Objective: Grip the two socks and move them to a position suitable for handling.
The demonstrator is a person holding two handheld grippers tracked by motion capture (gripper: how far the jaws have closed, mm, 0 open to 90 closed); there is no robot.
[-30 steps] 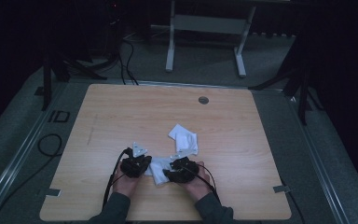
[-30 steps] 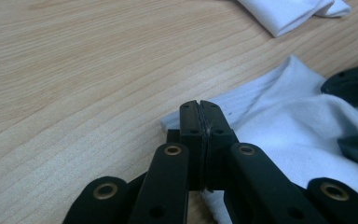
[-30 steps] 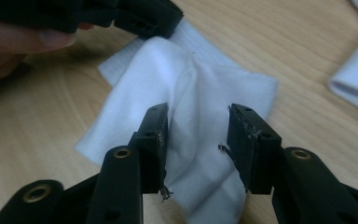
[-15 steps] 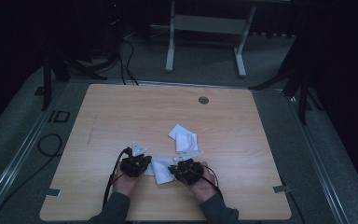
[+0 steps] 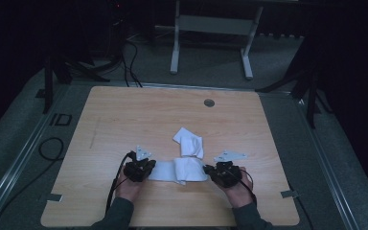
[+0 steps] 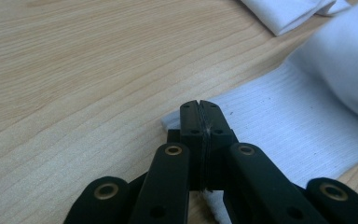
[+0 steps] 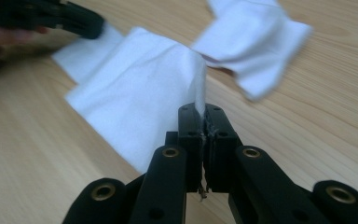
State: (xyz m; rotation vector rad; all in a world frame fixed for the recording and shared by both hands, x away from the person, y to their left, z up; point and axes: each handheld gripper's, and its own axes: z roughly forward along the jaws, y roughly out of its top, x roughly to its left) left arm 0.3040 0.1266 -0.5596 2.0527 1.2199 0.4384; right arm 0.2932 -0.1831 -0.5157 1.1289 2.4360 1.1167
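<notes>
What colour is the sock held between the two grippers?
White, with a fine ribbed weave; the sock shows best in the left gripper view.

Ribbed white cloth [image 6: 303, 126]; matt wood-grain table [image 5: 124, 115].

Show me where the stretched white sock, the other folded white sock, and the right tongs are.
stretched white sock [image 5: 179, 170], high view, its middle.
folded white sock [image 5: 189, 142], high view, its centre.
right tongs [image 7: 204, 122], right gripper view, between the closed tips.

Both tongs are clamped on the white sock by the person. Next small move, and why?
Probably draw the right tongs a little further from the left tongs. Each is shut on an end of the white sock, which shows a fold or overlap near its middle. A gentle pull should flatten it, clear of the second sock behind.
</notes>
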